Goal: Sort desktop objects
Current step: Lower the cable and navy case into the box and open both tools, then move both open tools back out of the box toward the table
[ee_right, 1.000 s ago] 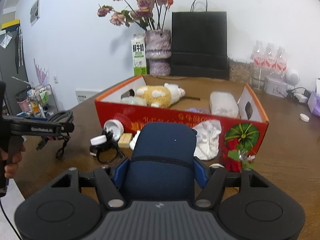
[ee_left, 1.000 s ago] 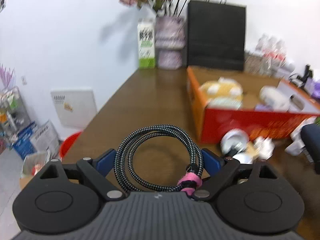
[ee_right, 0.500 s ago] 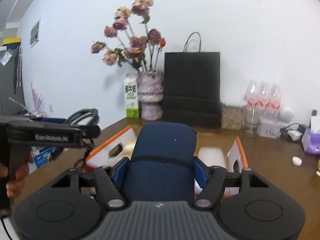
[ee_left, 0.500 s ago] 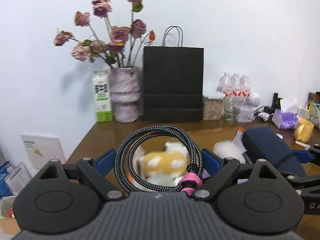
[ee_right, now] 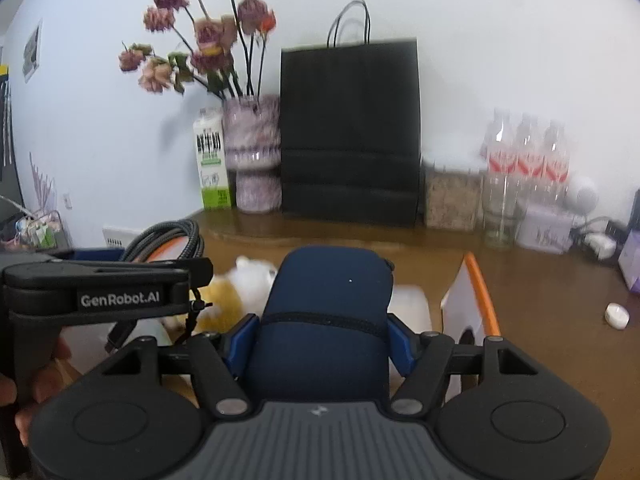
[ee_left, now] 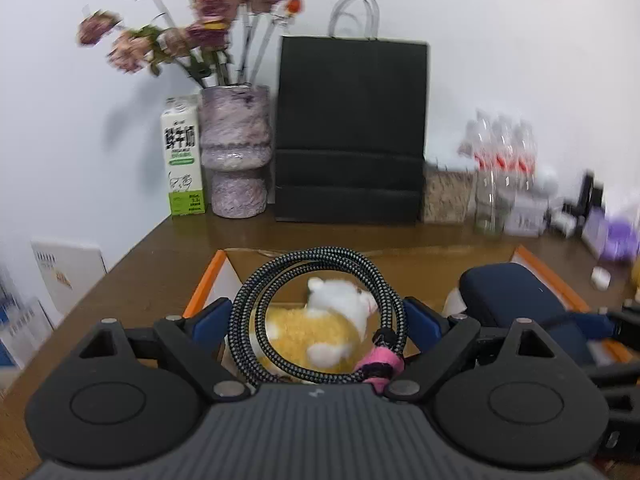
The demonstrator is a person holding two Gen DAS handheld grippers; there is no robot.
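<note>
Coiled cable (ee_left: 320, 316) pinched in left gripper (ee_left: 320, 320), navy case (ee_right: 326, 320) clamped in right gripper (ee_right: 320, 332), both hanging over orange box (ee_left: 202, 292) above plush toy (ee_left: 316, 332). Advising: lowering into free space before spreading fingers, keeping grippers apart.

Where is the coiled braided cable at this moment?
The coiled cable is clamped in the left gripper, held over the orange-edged box above the plush toy, left of the navy pouch.

Box (ee_left: 206, 284) front hidden behind tongs
</note>
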